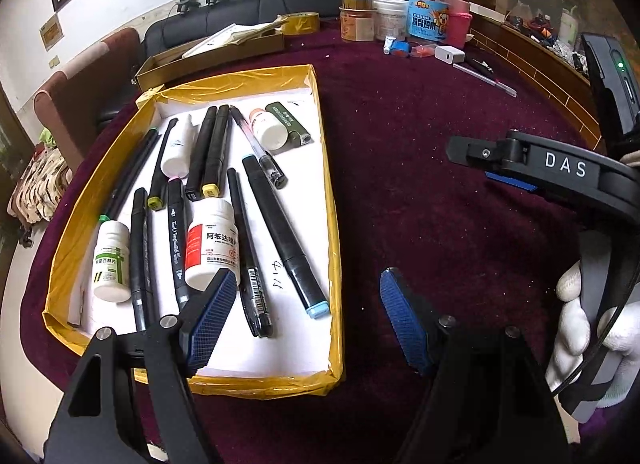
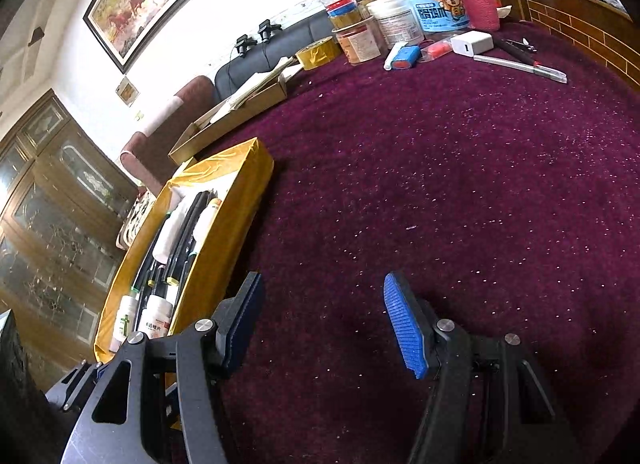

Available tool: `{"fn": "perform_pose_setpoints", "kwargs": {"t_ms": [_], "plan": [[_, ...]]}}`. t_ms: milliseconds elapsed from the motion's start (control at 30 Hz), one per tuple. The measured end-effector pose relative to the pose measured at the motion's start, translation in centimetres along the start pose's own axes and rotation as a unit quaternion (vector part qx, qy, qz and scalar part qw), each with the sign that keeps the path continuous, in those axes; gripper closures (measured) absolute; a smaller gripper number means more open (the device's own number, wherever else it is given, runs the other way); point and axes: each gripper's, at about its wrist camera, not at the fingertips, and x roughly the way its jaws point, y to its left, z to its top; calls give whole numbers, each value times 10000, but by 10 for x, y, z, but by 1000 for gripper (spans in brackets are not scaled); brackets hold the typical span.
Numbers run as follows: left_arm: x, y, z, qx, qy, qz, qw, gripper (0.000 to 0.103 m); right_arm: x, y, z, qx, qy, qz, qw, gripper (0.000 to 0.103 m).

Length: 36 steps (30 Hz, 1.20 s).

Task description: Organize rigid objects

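A yellow-taped tray (image 1: 332,224) with a white floor lies on the maroon cloth. It holds several black pens and markers, among them a marker with a light-blue cap (image 1: 284,236). Also in it are a red-labelled white bottle (image 1: 212,248), a green-labelled white bottle (image 1: 112,264), two smaller white bottles and a green tube (image 1: 290,122). My left gripper (image 1: 308,324) hangs open over the tray's near right corner, with nothing between its pads. My right gripper (image 2: 324,324) is open above bare cloth, just right of the tray (image 2: 228,224). A white-gloved hand (image 1: 576,316) holds its handle.
Jars and tubs (image 1: 428,12), a tape roll (image 1: 300,22), a white charger (image 1: 450,54) and loose pens (image 1: 486,78) crowd the table's far end. A flat cardboard box (image 1: 208,52) lies behind the tray. A brick-patterned ledge (image 1: 540,68) runs along the right side.
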Motion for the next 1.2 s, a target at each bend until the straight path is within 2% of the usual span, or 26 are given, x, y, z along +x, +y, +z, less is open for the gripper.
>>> {"fn": "perform_pose_setpoints", "kwargs": {"t_ms": [67,133,200,233,267,300,333,367,400,433,467,500,533,567,600,667,733,767,800,867,967,1100,1200], "plan": [[-2,2,1,-56,-71,-54,9999,29,1,4,-1,-91,-2,-29,10000,46],[-12,10,3,-237,-363,-169,9989,29,0,10,-3,-263,-38,-83,9996,46],[-40,24,6,-501,-1063,-115,9930,29,-3,20,-5,-496,-144,-110,9986,46],[-58,31,6,-591,-1521,82,9866,28,-7,26,-6,-608,-240,-115,9978,46],[-83,38,4,-650,-2145,410,9737,19,-11,32,-8,-723,-357,-125,9967,46],[-96,41,2,-669,-2467,558,9652,12,-18,40,-9,-892,-555,-152,9944,46],[-112,45,-2,-692,-2853,667,9536,0,-23,46,-11,-995,-688,-187,9925,46],[-126,49,-7,-707,-3231,613,9417,0,-28,54,-13,-1130,-855,-255,9896,40],[-133,53,-11,-710,-3470,399,9343,0,-34,64,-16,-1297,-1083,-373,9849,32],[-136,58,-11,-701,-3589,71,9307,0,-37,71,-16,-1372,-1227,-451,9819,15],[-133,61,-5,-654,-3505,-256,9339,0,-40,78,-18,-1460,-1407,-555,9777,5],[-128,61,3,-593,-3288,-367,9418,0,-42,87,-18,-1576,-1569,-655,9728,5],[-122,59,11,-539,-3045,-295,9505,0,-40,97,-17,-1732,-1597,-715,9692,5],[-117,56,18,-505,-2924,-2,9550,0,-37,105,-15,-1855,-1538,-741,9677,5],[-117,53,19,-518,-2990,323,9523,0,-34,114,-13,-2026,-1417,-771,9659,5],[-127,50,12,-662,-3419,737,9345,0,-31,126,-14,-2243,-1352,-796,9618,5],[-130,55,6,-917,-3533,663,9286,0,-33,133,-24,-2323,-1534,-804,9571,5],[-126,62,7,-1111,-3390,411,9333,0,-31,135,-28,-2343,-1573,-773,9562,5],[-118,70,11,-1272,-3084,77,9427,0,-27,135,-32,-2326,-1524,-729,9578,5],[-106,81,10,-1539,-2722,-95,9498,0,-20,132,-35,-2121,-1287,-637,9666,5],[-100,84,5,-1649,-2673,256,9490,0,-12,131,-42,-2092,-1079,-622,9699,5],[-90,96,0,-1946,-2405,186,9508,0,-9,140,-50,-2276,-990,-693,9662,5],[-80,101,-4,-2025,-2170,646,9528,0,-5,150,-56,-2469,-920,-722,9620,5]]}}
